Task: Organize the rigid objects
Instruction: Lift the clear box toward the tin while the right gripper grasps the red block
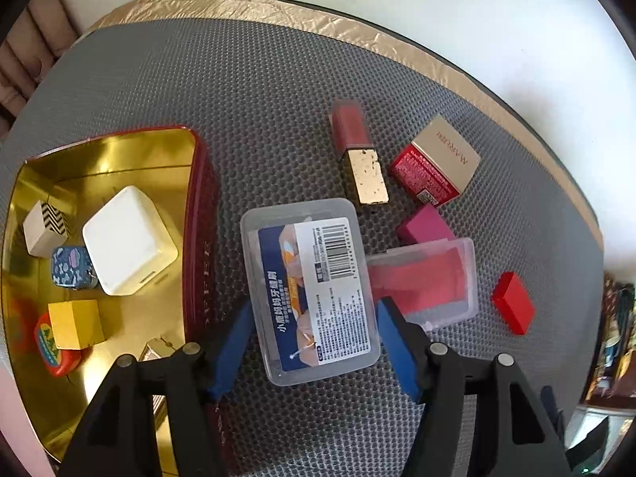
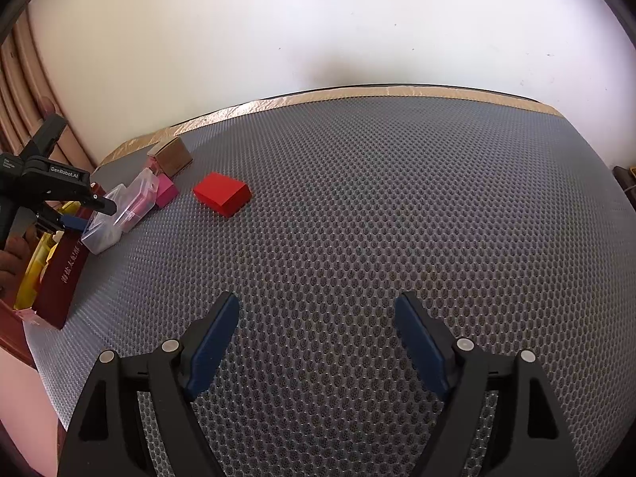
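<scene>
My left gripper hangs over the clear floss box, its blue pads spread wide on either side of the box's near end; I can't tell whether either pad touches the plastic yet. The box lies on the grey mat, just beside the right wall of the red tin, which already holds a white cube, a yellow block and other small pieces.

My worry is the second clear case, which sits against the floss box's right side, apparently touching it. The right pad comes down right at that seam, so I judge it could land on the case's edge, or drag the case along as I close. Smooth plastic may also slip or twist between the pads if I grip only the near end. Lifting toward the tin, a low carry could clip its rim.

The lipstick, the gold-topped box, the pink block and the red block lie toward the mat's far right edge.

My right gripper hovers spread apart over bare mat, holding nothing.
</scene>
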`<action>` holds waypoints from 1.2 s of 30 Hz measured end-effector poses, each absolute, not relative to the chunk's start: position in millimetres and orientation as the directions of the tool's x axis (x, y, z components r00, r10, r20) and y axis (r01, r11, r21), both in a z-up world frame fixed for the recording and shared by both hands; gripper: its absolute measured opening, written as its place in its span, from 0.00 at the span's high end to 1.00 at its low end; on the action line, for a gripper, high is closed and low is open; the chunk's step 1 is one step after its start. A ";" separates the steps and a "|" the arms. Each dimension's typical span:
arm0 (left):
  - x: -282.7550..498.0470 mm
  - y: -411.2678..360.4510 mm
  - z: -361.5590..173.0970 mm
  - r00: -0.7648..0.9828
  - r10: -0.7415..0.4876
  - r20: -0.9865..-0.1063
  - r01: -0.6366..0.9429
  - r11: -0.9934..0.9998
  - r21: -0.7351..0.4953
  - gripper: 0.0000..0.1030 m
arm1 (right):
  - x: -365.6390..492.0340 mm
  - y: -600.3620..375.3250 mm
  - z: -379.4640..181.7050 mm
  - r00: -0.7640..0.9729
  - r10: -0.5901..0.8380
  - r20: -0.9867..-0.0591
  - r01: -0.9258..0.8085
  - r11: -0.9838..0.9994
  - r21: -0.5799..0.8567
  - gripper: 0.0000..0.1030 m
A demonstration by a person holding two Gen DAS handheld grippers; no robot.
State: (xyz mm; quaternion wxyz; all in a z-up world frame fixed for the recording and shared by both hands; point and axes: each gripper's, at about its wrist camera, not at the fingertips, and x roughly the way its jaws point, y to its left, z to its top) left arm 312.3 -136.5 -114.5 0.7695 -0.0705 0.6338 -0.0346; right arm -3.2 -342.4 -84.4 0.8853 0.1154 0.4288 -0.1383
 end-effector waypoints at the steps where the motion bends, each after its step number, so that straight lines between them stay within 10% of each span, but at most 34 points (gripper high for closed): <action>1: 312.3 -137.1 -114.6 0.207 -0.137 -0.969 -0.032 0.989 -0.146 0.36 | -2.6 -342.4 -84.5 0.593 -0.146 -0.792 0.343 0.935 0.085 0.23; 23: 210.4 -156.0 -75.3 0.329 -0.314 -0.891 0.047 0.947 -0.317 0.39 | -0.3 -339.3 -86.2 0.591 -0.142 -0.794 0.338 0.937 0.084 0.21; 36: 137.0 -152.8 -57.4 0.320 -0.367 -0.874 0.130 0.930 -0.343 0.39 | 101.7 -313.5 -70.4 0.588 0.036 -0.808 -0.049 0.999 0.009 0.30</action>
